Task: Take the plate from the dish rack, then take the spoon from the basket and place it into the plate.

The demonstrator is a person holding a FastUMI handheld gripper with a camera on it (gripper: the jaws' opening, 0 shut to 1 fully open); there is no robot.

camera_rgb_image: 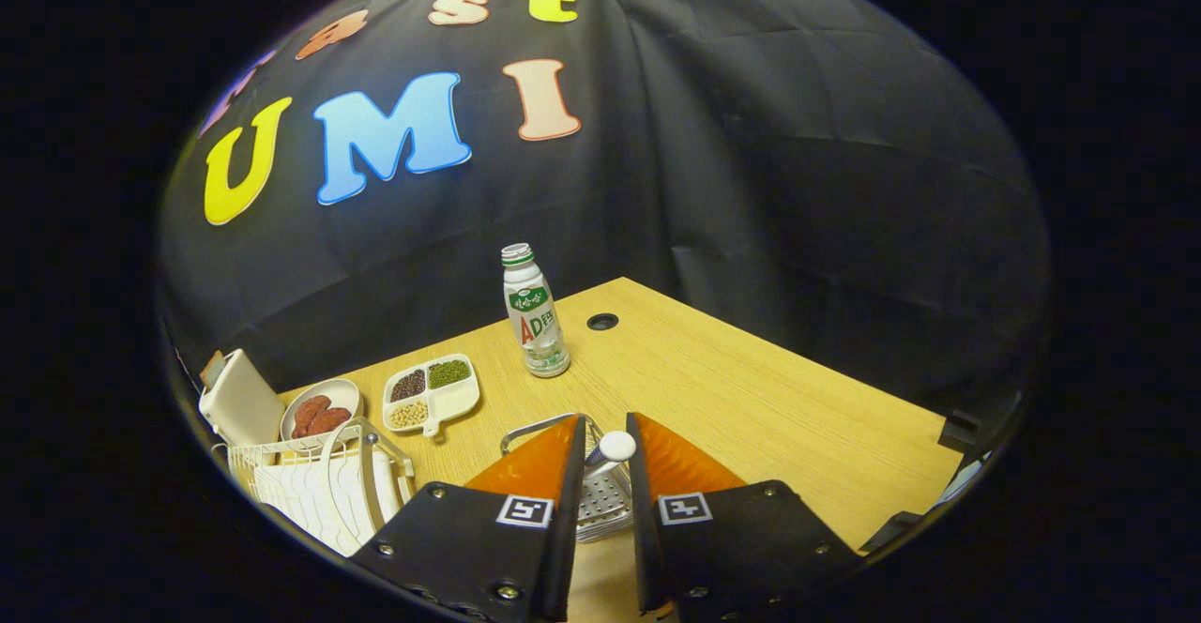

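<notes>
Holding my gripper (pixel 606 443) narrowed over the basket (pixel 600 501) near the table's (pixel 751 398) front edge, I saw the spoon (pixel 610 449) handle upright between the fingers; contact I couldn't confirm.

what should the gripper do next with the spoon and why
Probably lift straight up: the gripper has the spoon handle between its fingers, seemingly clamped, above the metal basket. Raising it clears the basket rim before any carry across the table.
</notes>
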